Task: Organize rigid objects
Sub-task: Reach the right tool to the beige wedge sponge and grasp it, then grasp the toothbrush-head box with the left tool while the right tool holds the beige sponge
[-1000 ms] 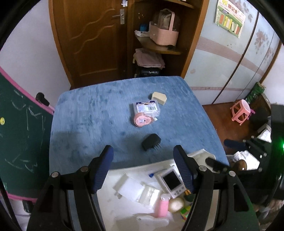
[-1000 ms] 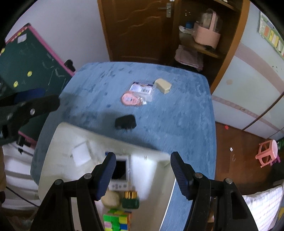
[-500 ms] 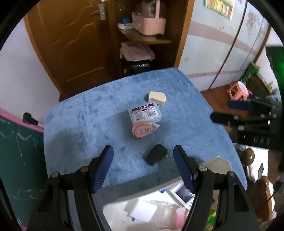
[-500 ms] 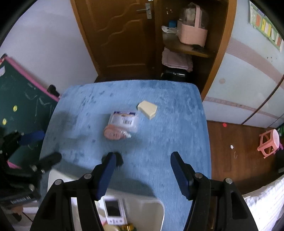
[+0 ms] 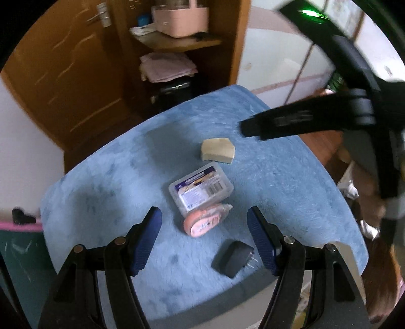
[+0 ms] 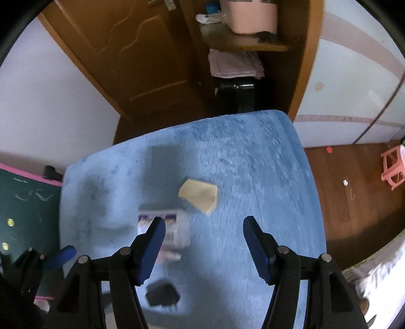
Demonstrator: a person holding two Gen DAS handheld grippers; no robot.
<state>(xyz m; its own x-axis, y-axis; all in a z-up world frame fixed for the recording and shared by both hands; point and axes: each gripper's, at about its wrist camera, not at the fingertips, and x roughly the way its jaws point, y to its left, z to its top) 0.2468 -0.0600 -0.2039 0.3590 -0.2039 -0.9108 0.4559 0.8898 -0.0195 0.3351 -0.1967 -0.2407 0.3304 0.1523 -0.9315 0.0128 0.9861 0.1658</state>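
Note:
On the blue table (image 5: 278,182) lie a beige block (image 5: 218,150), a clear plastic box with a label (image 5: 201,188), a pink round tape dispenser (image 5: 203,222) and a black plug adapter (image 5: 234,258). My left gripper (image 5: 205,227) is open and empty, above the pink dispenser. My right gripper (image 6: 203,238) is open and empty, above the table just near of the beige block (image 6: 198,193); the box (image 6: 164,227) is partly behind its left finger, the adapter (image 6: 162,294) lower down. The right gripper also shows in the left wrist view (image 5: 303,121), over the table's far right.
A white tray's corner (image 5: 346,255) sits at the table's near right. A wooden door (image 6: 131,50) and shelf with a pink basket (image 6: 249,17) stand behind the table. A green chalkboard (image 6: 22,202) is on the left, a pink stool (image 6: 392,167) on the floor right.
Both grippers have moved forward over the table toward the objects. The white tray has slid almost out of both views. The right gripper now reaches in above the beige block.

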